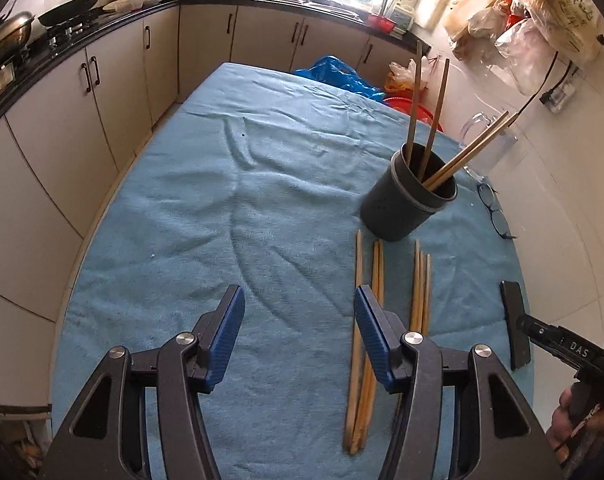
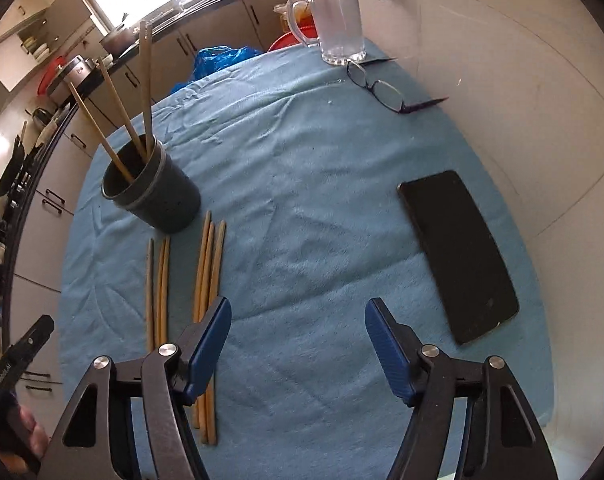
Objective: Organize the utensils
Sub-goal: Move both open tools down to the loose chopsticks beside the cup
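- Chopsticks [image 2: 205, 280] are being left loose in two little bunches on the blue-covered worktop [image 2: 302, 200], just in front of the dark holder [image 2: 157, 196], where four more are standing.
- Left claw [image 1: 299, 320] is being held released over bare cloth, nothing gripped.
- Right claw [image 2: 297, 332] is likewise being held released and empty, a phone [image 2: 458, 256] lying nearby.

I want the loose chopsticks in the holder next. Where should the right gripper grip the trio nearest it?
Grip one chopstick of the right-hand trio mid-shaft, from above, jaws across its length: it lies flat on the cloth, pointing toward the holder.
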Action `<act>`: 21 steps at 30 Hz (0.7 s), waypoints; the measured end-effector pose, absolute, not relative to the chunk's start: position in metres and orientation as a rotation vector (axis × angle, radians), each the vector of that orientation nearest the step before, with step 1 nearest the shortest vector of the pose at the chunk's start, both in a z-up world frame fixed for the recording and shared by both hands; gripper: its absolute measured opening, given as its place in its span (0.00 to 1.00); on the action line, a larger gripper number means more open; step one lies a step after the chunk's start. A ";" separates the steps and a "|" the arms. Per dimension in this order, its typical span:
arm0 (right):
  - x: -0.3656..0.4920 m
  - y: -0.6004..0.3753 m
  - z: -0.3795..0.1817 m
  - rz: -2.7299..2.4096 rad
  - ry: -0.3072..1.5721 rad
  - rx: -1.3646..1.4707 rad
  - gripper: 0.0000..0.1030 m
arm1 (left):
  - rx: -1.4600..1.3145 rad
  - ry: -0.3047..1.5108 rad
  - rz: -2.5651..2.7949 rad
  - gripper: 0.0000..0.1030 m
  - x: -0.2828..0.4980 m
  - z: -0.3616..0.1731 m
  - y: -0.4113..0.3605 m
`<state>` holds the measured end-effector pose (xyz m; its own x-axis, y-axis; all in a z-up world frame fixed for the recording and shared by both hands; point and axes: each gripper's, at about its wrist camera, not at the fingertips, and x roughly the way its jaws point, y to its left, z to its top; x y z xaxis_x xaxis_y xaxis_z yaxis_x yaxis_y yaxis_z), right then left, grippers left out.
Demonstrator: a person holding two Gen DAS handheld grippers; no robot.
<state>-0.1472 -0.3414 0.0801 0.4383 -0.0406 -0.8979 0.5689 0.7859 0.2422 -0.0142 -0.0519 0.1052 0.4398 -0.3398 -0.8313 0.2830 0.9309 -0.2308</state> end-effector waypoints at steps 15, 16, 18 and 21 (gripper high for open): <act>-0.133 -0.306 0.049 -0.275 1.230 0.627 0.35 | 0.124 1.209 -0.391 0.62 -0.034 0.071 -0.061; -0.128 -0.309 0.048 -0.268 1.234 0.645 0.32 | 0.131 1.206 -0.391 0.62 -0.034 0.071 -0.061; -0.117 -0.316 0.044 -0.262 1.245 0.699 0.31 | 0.135 1.201 -0.387 0.62 -0.034 0.071 -0.060; -0.096 -0.322 0.037 -0.267 1.258 0.743 0.29 | 0.122 1.207 -0.385 0.62 -0.034 0.070 -0.055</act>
<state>-0.0965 -0.3222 0.0374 0.3144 0.2088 -0.9260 0.5664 0.7415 0.3595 -0.0341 -0.0550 0.0699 0.3001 -0.2249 -0.9270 0.3534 0.9289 -0.1110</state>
